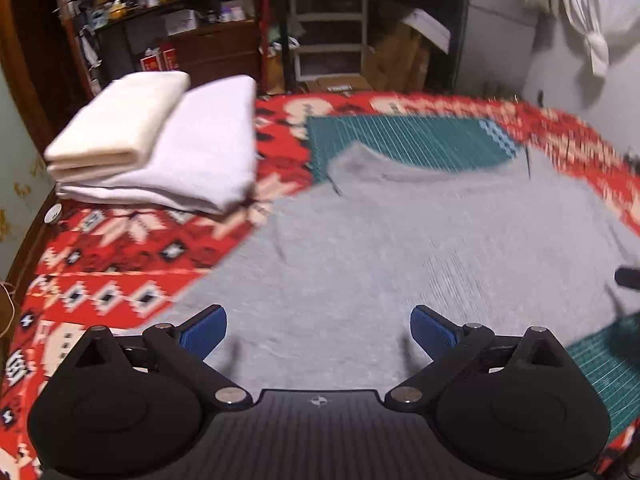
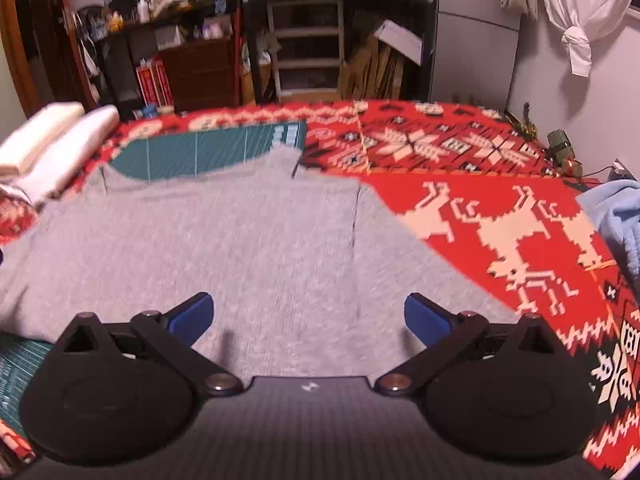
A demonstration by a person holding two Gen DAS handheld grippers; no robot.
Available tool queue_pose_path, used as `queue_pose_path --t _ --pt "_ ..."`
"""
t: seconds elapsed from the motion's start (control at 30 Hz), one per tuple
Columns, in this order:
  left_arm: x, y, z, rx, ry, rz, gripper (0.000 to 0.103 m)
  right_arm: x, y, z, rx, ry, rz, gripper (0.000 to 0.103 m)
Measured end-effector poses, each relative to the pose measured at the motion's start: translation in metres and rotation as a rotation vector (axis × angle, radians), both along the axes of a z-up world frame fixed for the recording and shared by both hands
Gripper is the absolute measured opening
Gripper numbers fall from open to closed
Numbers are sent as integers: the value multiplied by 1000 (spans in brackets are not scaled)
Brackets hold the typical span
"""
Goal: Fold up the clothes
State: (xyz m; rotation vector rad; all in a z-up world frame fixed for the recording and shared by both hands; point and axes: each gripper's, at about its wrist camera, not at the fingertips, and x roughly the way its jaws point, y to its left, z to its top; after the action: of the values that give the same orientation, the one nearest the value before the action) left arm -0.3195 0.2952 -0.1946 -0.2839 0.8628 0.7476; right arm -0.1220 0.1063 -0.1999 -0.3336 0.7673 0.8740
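The grey shirt (image 1: pixel 400 248) lies flat on the green mat (image 1: pixel 404 136) over the red blanket (image 2: pixel 500 216). I see left gripper (image 1: pixel 319 332) and right gripper (image 2: pixel 309 320) wide open, empty above it. Grabbing one layer would drag it crooked.

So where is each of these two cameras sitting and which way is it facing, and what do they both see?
Left wrist: on the left gripper, looking forward and down over the flat grey knit garment toward the stacked folded white towels; only its open blue-padded fingers show.
Right wrist: on the right gripper, same downward tilt, over the garment's other side and the red patterned blanket; open fingers only.
Shared: garment, towels, green cutting mat, cluttered shelves behind.
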Motion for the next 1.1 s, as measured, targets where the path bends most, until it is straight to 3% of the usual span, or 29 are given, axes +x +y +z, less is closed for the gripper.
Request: queue_pose_path --t 0.1,0.3,0.63,0.93,1.1 --pt "5 0 -18 1 38 13 101 -1 9 -13 -45 -6 -12 103" --pt "-12 13 -25 -80 -43 78 103 -1 4 -30 -27 -6 -61 103" --pt "-16 7 -27 -34 -77 41 103 -13 -11 -40 66 -89 -65 103" --pt "-21 4 -31 0 -112 24 103 -11 -9 -38 53 -81 -72 102" --pt "-20 7 -30 -14 -103 11 103 3 -27 -11 86 -90 -91 102"
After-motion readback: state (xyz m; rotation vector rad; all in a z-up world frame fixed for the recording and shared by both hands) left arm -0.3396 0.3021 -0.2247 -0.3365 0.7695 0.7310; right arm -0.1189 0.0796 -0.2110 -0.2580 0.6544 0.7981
